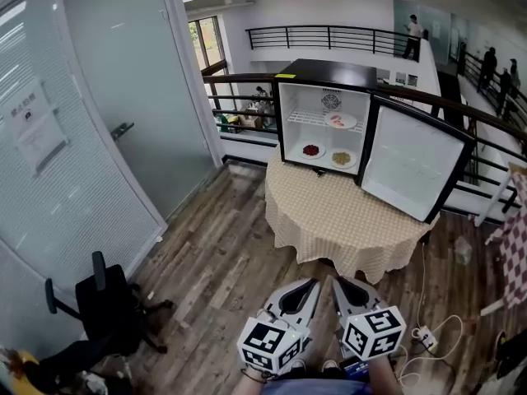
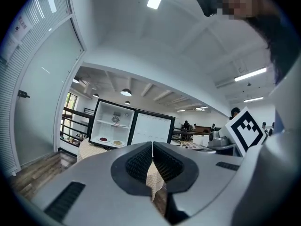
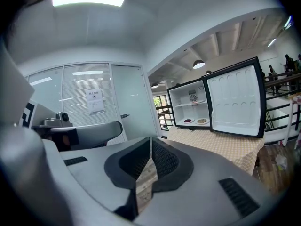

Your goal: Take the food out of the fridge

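L gripper [image 1: 314, 284], R gripper [image 1: 336, 281]: closed, empty

A round table [image 1: 362, 257] under a beige checked tablecloth [image 1: 329, 208] stands on the wooden floor [image 1: 218, 262]. A black mini fridge [image 1: 328, 73] sits at the table's far edge, its door [image 1: 416, 161] open over the right edge. Inside, one plate of food [image 1: 340, 121] lies on the wire shelf [image 1: 306, 118].

Our left hand-held gripper [image 1: 314, 283] and right hand-held gripper [image 1: 335, 280] are grey, black-padded, each bearing black-and-white marker cubes [image 1: 272, 346].
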`<state>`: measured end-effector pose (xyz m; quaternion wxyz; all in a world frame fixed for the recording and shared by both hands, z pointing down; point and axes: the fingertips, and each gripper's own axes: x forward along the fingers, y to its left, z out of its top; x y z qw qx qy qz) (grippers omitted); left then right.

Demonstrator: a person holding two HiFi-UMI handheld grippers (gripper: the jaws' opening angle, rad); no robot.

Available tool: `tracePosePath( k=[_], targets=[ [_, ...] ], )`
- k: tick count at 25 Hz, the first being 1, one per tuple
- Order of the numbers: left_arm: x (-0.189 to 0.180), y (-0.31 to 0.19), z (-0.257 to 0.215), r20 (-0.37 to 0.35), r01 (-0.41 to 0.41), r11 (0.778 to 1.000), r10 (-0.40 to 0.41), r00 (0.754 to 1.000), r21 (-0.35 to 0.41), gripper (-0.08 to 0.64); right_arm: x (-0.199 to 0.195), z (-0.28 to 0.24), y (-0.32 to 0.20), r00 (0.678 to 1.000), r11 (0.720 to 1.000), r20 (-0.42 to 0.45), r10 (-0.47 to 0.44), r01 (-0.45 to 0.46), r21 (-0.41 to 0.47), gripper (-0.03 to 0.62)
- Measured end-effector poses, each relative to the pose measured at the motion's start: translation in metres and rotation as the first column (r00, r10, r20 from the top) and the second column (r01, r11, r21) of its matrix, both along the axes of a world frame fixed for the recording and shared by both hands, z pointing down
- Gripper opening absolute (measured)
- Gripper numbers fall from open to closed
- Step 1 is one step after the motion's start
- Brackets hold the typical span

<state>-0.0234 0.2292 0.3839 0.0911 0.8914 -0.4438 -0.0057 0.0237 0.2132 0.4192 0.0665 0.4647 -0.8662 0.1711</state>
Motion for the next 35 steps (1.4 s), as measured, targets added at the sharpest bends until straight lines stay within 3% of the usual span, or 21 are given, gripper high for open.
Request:
tracePosePath(
  k=[11, 19, 28, 35],
  targets=[
    [-0.025, 0.007, 0.016, -0.033, -0.002, 0.999, 0.001, 0.999, -0.036, 0.018, -0.018, 0.013, 0.010, 1.000, 1.000, -0.028, 0.009, -0.009, -0.010, 0.026],
    [-0.017, -0.014, 0.026, -0.026, -0.030, 0.998, 0.028, 0.999, -0.056, 0.018, -0.014, 0.017, -0.006, 1.000, 0.999, -0.018, 0.024, -0.024, -0.022, 0.026],
    [-0.018, -0.101, 0.026, 0.002, 0.012, 0.999, -0.012, 1.000, -0.052, 0.018, -0.010, 0.016, -0.096, 1.000, 1.000, 0.001, 0.001, -0.001, -0.013, 0.026],
    [0.002, -0.183, 0.028, -0.002, 0.012, 0.997, -0.012, 1.000, -0.073, 0.018, 0.010, 0.013, -0.181, 1.000, 1.000, -0.010, -0.005, 0.005, -0.016, 0.026]
  ],
)
